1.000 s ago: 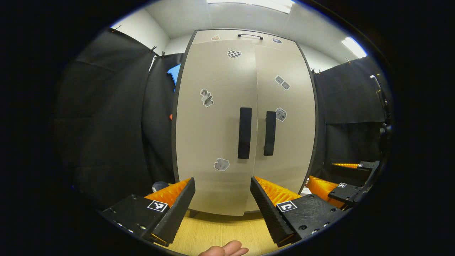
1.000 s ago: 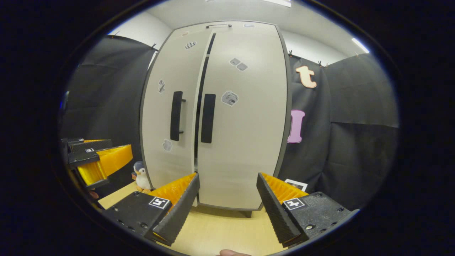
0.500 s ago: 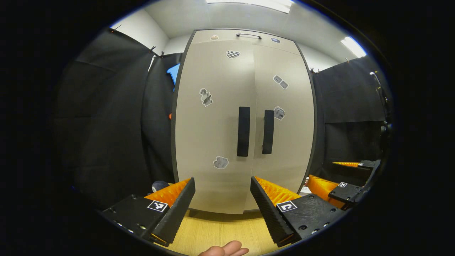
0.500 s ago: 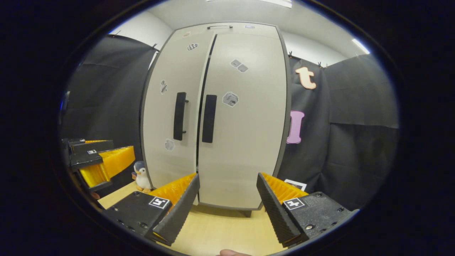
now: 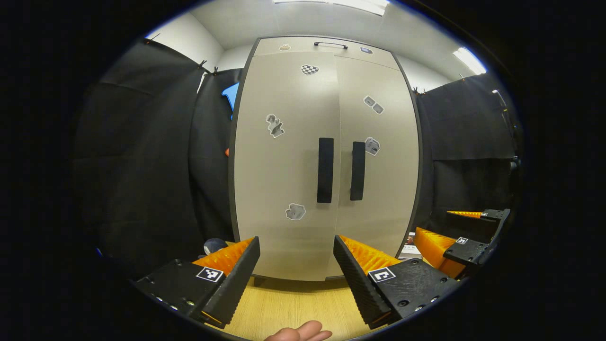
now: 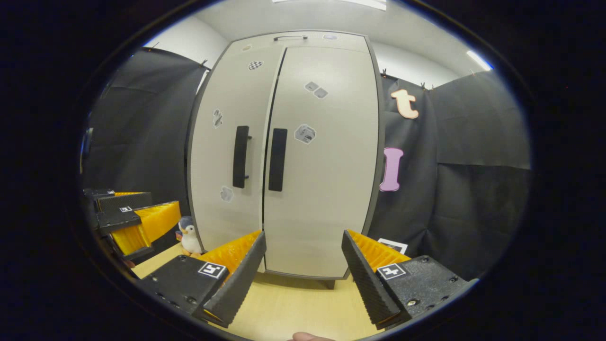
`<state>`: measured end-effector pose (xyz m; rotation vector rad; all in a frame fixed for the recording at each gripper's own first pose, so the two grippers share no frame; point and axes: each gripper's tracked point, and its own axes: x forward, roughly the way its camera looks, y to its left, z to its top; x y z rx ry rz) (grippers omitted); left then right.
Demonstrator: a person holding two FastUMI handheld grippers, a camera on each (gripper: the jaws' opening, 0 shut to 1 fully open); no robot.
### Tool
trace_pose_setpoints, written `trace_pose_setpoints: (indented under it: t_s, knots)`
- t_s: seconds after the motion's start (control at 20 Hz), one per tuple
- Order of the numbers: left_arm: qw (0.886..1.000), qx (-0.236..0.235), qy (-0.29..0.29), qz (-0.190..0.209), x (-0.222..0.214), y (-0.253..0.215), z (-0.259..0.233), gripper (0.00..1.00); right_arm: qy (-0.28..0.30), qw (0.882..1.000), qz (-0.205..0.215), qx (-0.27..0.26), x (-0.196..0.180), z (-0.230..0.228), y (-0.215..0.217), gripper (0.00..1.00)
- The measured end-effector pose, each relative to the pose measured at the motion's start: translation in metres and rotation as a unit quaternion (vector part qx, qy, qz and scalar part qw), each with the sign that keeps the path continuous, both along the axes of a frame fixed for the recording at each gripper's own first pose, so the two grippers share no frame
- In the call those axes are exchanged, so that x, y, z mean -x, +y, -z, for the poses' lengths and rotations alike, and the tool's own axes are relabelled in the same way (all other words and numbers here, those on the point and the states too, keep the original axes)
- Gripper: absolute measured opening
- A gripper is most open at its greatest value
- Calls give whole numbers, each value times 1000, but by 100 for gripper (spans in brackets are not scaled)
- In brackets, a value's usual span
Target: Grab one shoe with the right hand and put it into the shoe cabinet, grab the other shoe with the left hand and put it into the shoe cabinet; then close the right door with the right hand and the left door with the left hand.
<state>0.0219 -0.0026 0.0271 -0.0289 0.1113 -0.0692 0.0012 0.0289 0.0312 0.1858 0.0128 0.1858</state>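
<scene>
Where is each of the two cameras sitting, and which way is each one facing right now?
Left gripper view: rides the left gripper, facing the shoe cabinet square on; own open fingers and a fingertip show.
Right gripper view: rides the right gripper, facing the cabinet's right door; own open fingers show.
Shared: both see the cabinet, both doors shut, and each other's gripper off to the side.

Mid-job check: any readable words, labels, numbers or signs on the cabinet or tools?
No readable text.
Stickers on the cabinet doors: pictures, too small to read.
Square markers on the left tool and right tool: coded patterns, no words.
Paper beside those doors: blurred.
</scene>
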Motion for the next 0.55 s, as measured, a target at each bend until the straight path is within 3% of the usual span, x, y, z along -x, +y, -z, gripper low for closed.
trace_pose_setpoints:
  t_s: [0.55]
  knots:
    - [1000, 4, 4, 19, 3, -9, 2, 95, 2, 1000, 1, 1, 3, 1, 0, 100]
